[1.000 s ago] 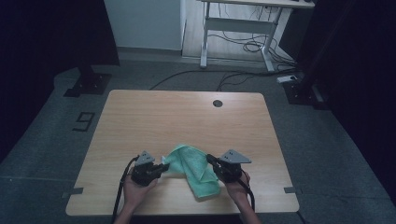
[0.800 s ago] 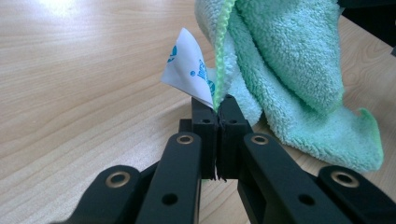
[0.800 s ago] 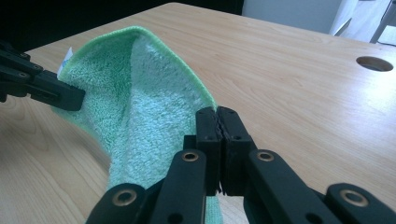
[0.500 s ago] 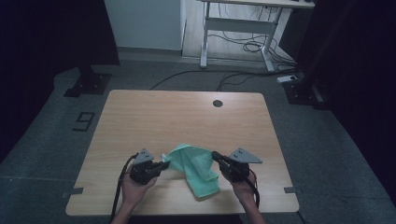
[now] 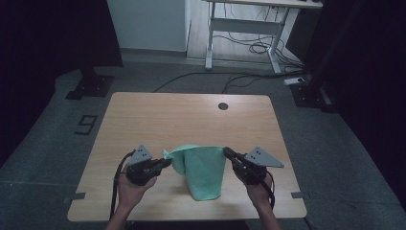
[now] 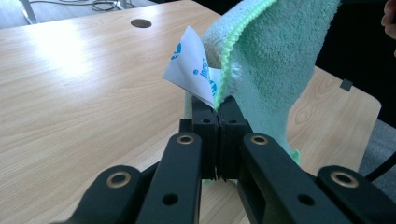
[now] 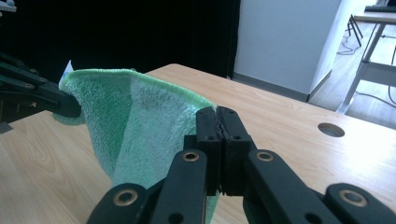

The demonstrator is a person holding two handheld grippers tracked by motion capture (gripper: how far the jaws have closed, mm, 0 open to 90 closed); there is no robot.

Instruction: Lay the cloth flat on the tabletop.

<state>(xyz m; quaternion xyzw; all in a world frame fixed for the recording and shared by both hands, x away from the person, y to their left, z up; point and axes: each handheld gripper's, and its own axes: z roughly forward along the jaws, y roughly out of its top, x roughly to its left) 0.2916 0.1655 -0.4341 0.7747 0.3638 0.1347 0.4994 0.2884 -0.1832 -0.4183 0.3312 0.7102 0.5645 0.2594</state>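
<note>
Our left gripper (image 5: 165, 163) and right gripper (image 5: 227, 152) each pinch a top corner of the green towel (image 5: 203, 170), lifting it above the table (image 5: 191, 115) so it hangs flat for folding

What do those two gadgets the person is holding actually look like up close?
Each is a black handheld tool. The left gripper and right gripper both end in two flat black jaws with round brass-coloured rivets along the linked arms. A grey three-cornered plate with small holes sits on top of each, and a black cable trails back along the bare forearm.
</note>
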